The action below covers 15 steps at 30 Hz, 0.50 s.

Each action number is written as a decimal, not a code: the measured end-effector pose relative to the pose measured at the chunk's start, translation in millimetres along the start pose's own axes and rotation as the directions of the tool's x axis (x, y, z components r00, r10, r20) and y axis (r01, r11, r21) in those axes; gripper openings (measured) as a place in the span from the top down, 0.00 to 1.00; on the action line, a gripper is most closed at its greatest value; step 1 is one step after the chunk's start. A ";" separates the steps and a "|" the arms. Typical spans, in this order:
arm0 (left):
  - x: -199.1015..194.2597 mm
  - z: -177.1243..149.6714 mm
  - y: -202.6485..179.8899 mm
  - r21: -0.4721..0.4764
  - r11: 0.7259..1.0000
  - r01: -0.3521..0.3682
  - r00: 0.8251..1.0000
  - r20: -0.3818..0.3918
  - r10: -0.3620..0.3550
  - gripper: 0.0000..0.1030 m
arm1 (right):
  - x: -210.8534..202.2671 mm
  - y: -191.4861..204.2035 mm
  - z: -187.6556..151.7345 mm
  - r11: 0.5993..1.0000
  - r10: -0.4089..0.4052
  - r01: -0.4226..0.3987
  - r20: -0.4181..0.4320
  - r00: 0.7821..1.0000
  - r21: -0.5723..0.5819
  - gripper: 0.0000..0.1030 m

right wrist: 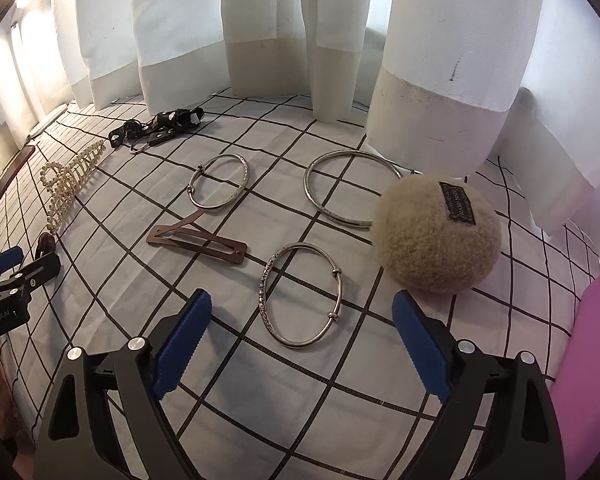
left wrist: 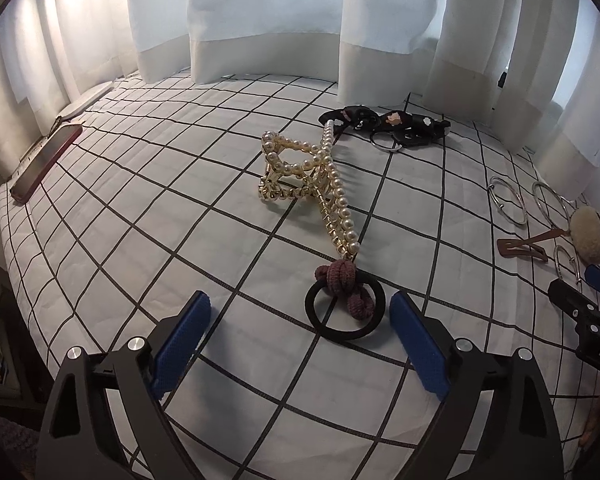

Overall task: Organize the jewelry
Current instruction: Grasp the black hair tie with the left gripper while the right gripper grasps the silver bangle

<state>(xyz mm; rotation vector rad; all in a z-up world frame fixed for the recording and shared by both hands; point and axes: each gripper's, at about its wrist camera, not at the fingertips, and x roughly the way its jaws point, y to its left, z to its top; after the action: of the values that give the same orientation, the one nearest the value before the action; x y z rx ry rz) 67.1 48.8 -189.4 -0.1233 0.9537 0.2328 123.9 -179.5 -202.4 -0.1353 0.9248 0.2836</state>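
Jewelry: lay scattered over the checked bedspread (right wrist: 340,420), in no container and in no clear groups; by my judgement the sorting had hardly begun.
Left tongs (left wrist: 300,334): stood wide open and held nothing, hovering low over the bedspread with the black ring (left wrist: 342,308) between the blue pads, nearer the right-hand pad and touching neither.
Hair tie: the mauve knotted hair tie (left wrist: 342,286) was looped onto the black ring, its far end touching the pearl claw clip (left wrist: 312,178).
Right tongs (right wrist: 302,340): stood just as wide open and empty, with the nearest bangle (right wrist: 302,294) flat on the bedspread just ahead of the pads.
Near the right tongs: a brown snap clip (right wrist: 198,242) lay left of that bangle, and a fluffy beige ball (right wrist: 436,232) right of it.
Farther out: a second bangle (right wrist: 220,182) and a larger bangle (right wrist: 342,188) lay beyond, the larger partly hidden behind the ball.
Far edge: a black patterned strap with a key ring (left wrist: 384,126) rested by the white curtain (left wrist: 268,20).
Left edge: a dark red flat object (left wrist: 46,164) lay well apart; I could not tell what it was.
Done: nothing visibly gathered or put away.
Left: probably every piece, the ring and nearest bangle looking like the likeliest first picks.
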 end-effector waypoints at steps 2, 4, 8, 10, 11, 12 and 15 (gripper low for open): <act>-3.0 -1.2 -3.2 0.022 1.000 0.012 1.000 0.009 -0.012 0.29 | -3.7 1.5 -1.1 1.000 -0.006 0.006 0.014 1.000 -0.002 0.40; -5.6 -2.9 -6.6 0.033 0.999 0.022 1.000 0.016 -0.022 0.37 | -5.3 5.0 -1.1 1.000 -0.002 0.002 0.019 1.000 -0.010 0.50; -12.0 -7.1 -15.8 0.071 0.997 0.045 0.998 0.035 -0.047 0.81 | -7.2 12.0 -1.7 1.000 0.002 -0.001 0.029 1.000 -0.031 0.63; -13.6 -9.3 -20.7 0.098 0.994 0.038 0.998 0.037 -0.042 0.88 | -8.7 11.9 -4.4 1.000 0.015 -0.014 0.038 0.999 -0.024 0.63; -14.3 -10.5 -21.1 0.103 0.994 0.036 0.998 0.040 -0.041 0.89 | -9.8 12.7 -6.1 1.000 0.014 -0.013 0.043 0.999 -0.025 0.63; -15.0 -10.7 -19.9 0.099 0.994 0.045 0.998 0.038 -0.049 0.89 | -10.8 13.8 -7.6 1.000 0.015 -0.014 0.047 0.999 -0.027 0.63; -18.1 -10.2 -12.1 0.067 0.995 0.079 0.996 0.035 -0.081 0.89 | -13.7 15.5 -10.8 0.999 0.033 -0.031 0.049 0.998 -0.022 0.63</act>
<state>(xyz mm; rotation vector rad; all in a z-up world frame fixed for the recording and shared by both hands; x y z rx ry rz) 52.0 32.3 -180.4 -0.0959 0.9156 0.1292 103.1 -169.8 -197.8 -0.1329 0.8754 0.3253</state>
